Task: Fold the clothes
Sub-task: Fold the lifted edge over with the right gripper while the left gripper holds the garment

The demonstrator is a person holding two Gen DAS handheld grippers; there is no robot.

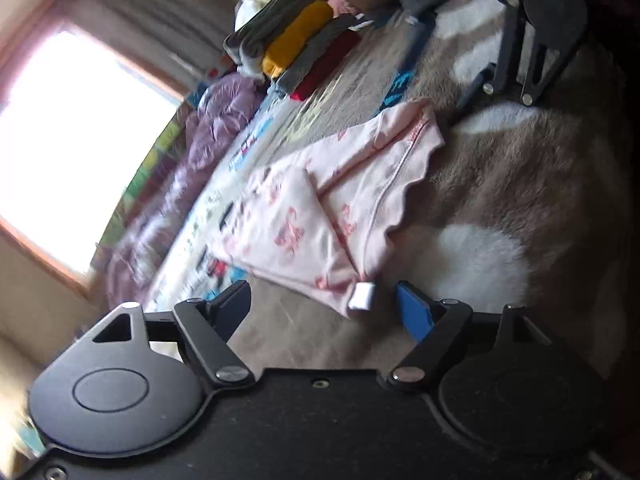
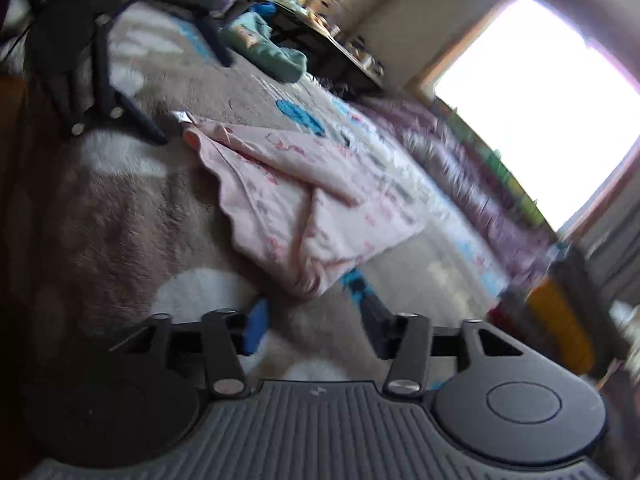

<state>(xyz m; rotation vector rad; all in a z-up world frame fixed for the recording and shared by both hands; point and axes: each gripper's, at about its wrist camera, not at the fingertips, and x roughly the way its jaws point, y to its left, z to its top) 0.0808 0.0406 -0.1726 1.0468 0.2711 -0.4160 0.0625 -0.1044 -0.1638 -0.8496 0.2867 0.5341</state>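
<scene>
On brown blanket (image 1: 520,168), one pink garment (image 1: 320,208), two spread grippers (image 1: 324,304) (image 2: 316,320)

Background stuff: there's a fuzzy brown blanket with white patches (image 1: 520,184) covering most of the surface, and next to it a cartoon-print sheet (image 1: 208,216) with blue and red bits, then a rumpled purple quilt (image 1: 216,128) running along toward the big blown-out window (image 1: 68,136) at the left of the left wrist view. In the right wrist view that window (image 2: 532,92) sits at the upper right, with a dark cluttered table (image 2: 340,52) at top center and a teal bundle (image 2: 272,52) just beside it, though everything's pretty blurry.
</scene>
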